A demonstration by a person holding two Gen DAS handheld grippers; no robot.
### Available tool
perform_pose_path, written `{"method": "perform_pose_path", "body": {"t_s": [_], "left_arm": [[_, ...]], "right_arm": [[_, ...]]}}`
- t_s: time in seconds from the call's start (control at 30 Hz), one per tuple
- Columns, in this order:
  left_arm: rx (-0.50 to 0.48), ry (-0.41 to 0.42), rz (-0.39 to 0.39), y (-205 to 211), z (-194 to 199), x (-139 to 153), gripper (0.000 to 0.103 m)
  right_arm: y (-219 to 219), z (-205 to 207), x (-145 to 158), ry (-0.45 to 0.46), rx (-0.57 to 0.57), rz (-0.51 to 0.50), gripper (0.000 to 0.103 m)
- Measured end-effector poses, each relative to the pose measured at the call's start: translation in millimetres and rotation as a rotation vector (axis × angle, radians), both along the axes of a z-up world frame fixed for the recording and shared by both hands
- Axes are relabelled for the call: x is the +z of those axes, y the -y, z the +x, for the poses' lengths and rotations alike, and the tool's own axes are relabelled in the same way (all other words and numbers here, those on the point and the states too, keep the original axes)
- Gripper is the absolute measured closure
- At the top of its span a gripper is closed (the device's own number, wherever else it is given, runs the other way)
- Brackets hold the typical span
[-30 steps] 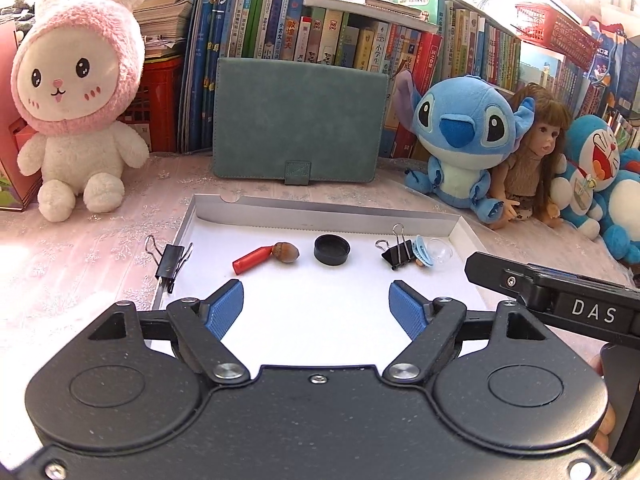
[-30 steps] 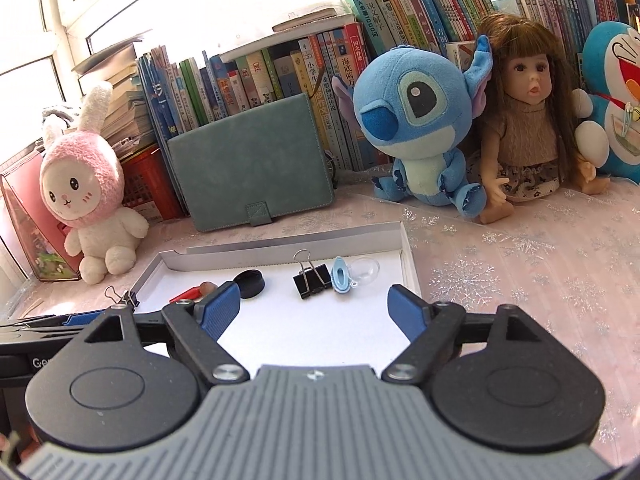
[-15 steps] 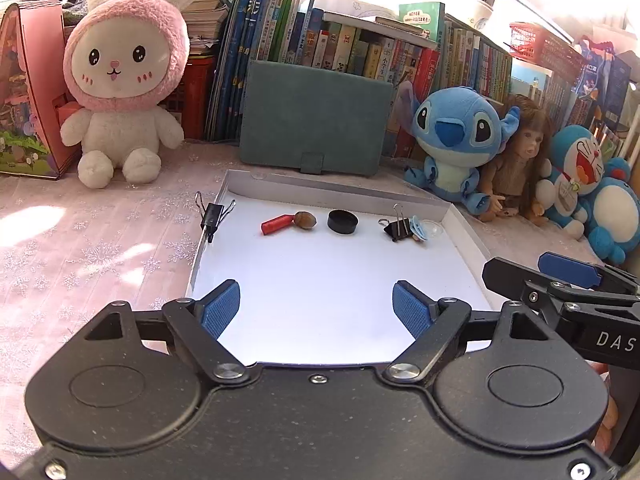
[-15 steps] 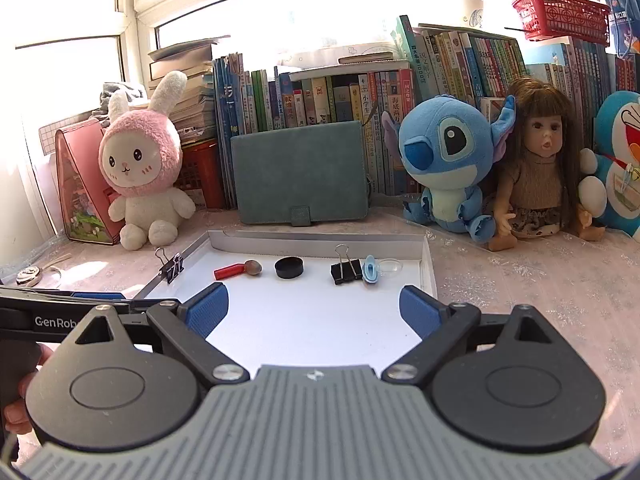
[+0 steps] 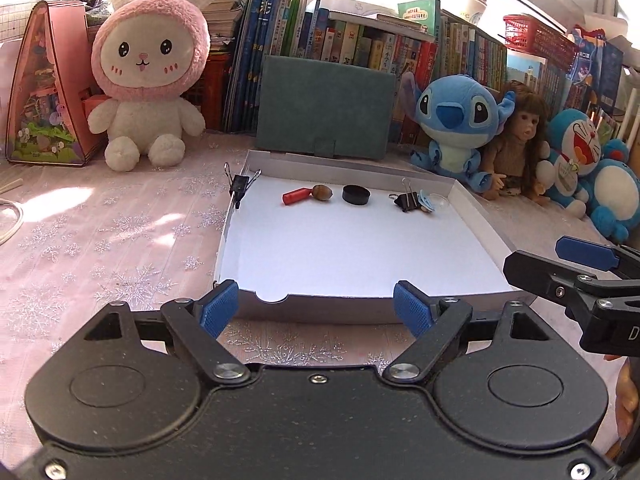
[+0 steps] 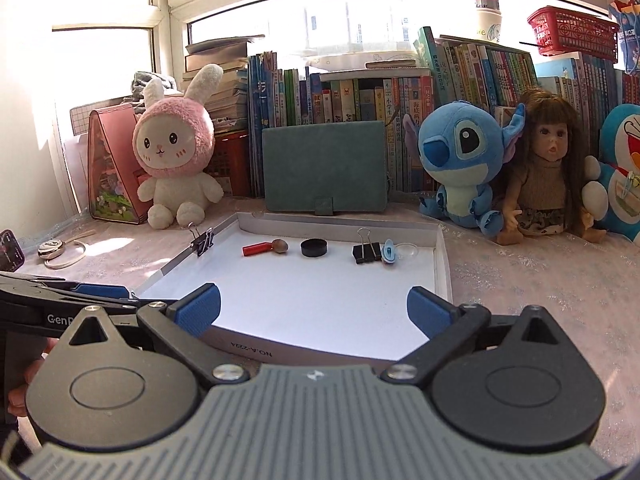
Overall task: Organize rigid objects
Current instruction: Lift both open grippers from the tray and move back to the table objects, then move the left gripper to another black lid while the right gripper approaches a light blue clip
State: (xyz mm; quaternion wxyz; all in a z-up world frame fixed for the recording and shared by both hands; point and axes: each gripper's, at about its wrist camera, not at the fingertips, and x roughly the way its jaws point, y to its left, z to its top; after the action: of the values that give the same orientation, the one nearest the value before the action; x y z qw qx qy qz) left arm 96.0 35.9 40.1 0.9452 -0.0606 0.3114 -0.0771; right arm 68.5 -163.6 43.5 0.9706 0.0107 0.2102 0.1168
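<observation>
Both the left gripper (image 5: 316, 304) and right gripper (image 6: 313, 309) were held wide and empty, short of the tray (image 5: 476, 220). The small items were lined along its far wall; one binder clip (image 5: 239, 186) sat on the left rim. No grasp was judged begun; an approach was called for next.

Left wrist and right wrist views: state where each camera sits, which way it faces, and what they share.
Left wrist view: on the left gripper, near the white tray's front edge, facing the bookshelf; its blue fingers spread open, the right gripper at the right edge.
Right wrist view: on the right gripper, facing the same way; open fingers, the left gripper at left.
Shared: the tray, black cap, red cylinder, pink bunny.
</observation>
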Motion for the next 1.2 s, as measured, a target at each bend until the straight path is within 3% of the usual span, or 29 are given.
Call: {"method": "perform_pose_path", "body": {"t_s": [0.57, 0.93, 1.2], "left_arm": [[-0.010, 0.044, 0.072, -4.0, -31.1, -20.9, 0.019], [0.026, 0.025, 0.081, -15.6, -37.9, -36.2, 0.018], [0.024, 0.020, 0.047, -23.7, -45.2, -44.1, 0.019]], "right_arm": [[-12.3, -32.4, -26.4, -0.010, 0.041, -0.062, 0.000], [-19.4, -53.2, -40.1, 0.014, 0.081, -0.102, 0.000], [-25.6, -60.5, -49.7, -0.003, 0.110, -0.142, 0.000]]}}
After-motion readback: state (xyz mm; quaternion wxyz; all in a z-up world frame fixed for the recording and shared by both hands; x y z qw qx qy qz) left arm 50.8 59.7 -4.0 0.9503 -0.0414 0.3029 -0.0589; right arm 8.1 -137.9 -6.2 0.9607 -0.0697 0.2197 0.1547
